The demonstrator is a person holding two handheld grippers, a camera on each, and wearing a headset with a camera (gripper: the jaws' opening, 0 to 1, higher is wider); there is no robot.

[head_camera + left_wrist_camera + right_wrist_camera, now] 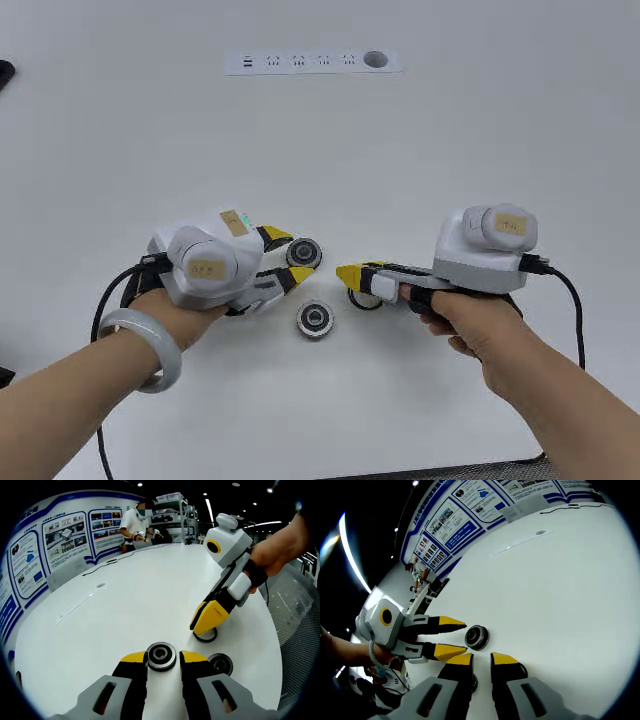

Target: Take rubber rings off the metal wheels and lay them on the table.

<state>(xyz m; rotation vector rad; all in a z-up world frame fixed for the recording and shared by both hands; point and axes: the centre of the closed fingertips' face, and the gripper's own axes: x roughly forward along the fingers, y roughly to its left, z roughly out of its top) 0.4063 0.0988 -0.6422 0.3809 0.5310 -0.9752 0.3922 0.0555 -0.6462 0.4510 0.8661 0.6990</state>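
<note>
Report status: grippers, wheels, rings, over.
Left gripper jaws flank one wheel, grip unclear. Right gripper tip at a rubber ring lying on the table. Second wheel sits between them, nothing blocking.

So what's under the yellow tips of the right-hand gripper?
A thin black rubber ring lying on the white table, partly covered by the right gripper; whether the jaws pinch it is hidden.
</note>
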